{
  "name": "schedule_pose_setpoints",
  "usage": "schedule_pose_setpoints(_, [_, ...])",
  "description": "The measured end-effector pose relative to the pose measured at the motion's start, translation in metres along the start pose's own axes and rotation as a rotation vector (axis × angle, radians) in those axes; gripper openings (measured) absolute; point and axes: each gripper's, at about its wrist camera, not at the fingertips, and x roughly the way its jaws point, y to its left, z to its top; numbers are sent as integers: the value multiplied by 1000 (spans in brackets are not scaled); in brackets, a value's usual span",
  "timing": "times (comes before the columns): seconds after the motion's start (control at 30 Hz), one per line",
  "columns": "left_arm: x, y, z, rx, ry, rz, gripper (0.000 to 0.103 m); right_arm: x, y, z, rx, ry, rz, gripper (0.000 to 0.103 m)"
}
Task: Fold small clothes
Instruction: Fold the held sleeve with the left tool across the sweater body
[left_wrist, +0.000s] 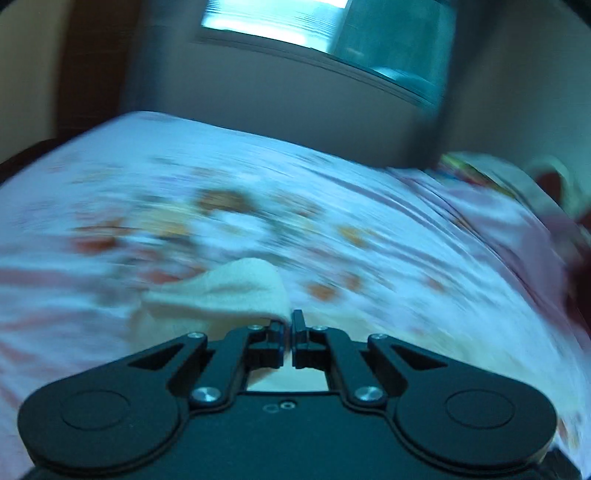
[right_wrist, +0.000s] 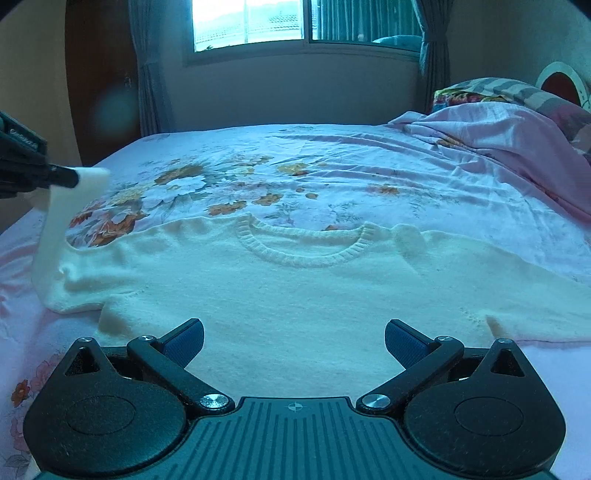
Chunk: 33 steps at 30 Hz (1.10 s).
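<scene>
No readable text anywhere — the left tool (right_wrist: 55, 177) bears lettering (too blurred).

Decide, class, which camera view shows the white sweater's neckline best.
The right wrist view: the sweater lies spread flat, its ribbed neckline sharp. The left wrist view is blurred and shows only a pinched fold.

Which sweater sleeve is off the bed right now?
The sleeve on the picture's left: the left tool, shut on its cuff, holds it raised. The other sleeve lies flat on the floral bedsheet.
</scene>
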Motion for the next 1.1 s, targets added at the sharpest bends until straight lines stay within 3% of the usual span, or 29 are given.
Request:
schedule_pose_setpoints(0.1, [24, -64, -39, 128, 153, -162, 6, -9, -22, -5, 20, 2, -39, 103])
schedule_pose_setpoints(0.17, [41, -87, -63, 187, 249, -177, 18, -13, -36, -10, 44, 16, -53, 103])
schedule_pose_setpoints(0.23, [39, -94, -83, 206, 300, -154, 16, -18, -50, -15, 65, 30, -57, 103])
schedule_pose_setpoints(0.33, [12, -88, -82, 181, 254, -174, 28, -20, -61, -19, 94, 45, -42, 103])
schedule_pose_setpoints(0.4, [-4, -78, -73, 141, 201, -147, 53, -17, -61, -19, 111, 61, -22, 103])
schedule_pose_setpoints(0.47, [-13, -60, -67, 98, 140, -63, 73, -14, -54, -17, 116, 66, 1, 103])
schedule_pose_setpoints(0.53, [-15, -38, -61, 66, 120, 35, 71, -10, -38, -13, 81, 62, 22, 102])
schedule_pose_setpoints(0.57, [-13, -28, -61, 45, 128, 67, 69, -8, -30, -11, 64, 59, 36, 91])
schedule_pose_setpoints(0.6, [-10, -15, -59, 19, 135, 96, 67, -3, -20, -9, 48, 63, 60, 68])
schedule_pose_setpoints(0.63, [-10, -3, -58, -6, 139, 125, 66, 2, -10, -7, 34, 76, 76, 60])
schedule_pose_setpoints(0.83, [-9, 32, -67, -61, 167, 193, 67, 42, 37, 4, -54, 94, 98, 59])
schedule_pose_setpoints(0.93, [-8, 37, -73, -78, 175, 193, 67, 64, 54, 6, -154, 103, 37, 59])
schedule_pose_setpoints(0.97, [-7, 38, -75, -82, 176, 193, 67, 71, 55, 5, -162, 122, 30, 48])
schedule_pose_setpoints(1.0, [-6, 37, -77, -84, 176, 195, 67, 74, 50, 5, -143, 126, 33, 10])
schedule_pose_setpoints(1.03, [-6, 36, -79, -82, 174, 197, 67, 74, 45, 7, -120, 127, 30, 2])
schedule_pose_setpoints(1.1, [-5, 32, -81, -72, 172, 192, 67, 63, 23, 11, -32, 91, 31, 2])
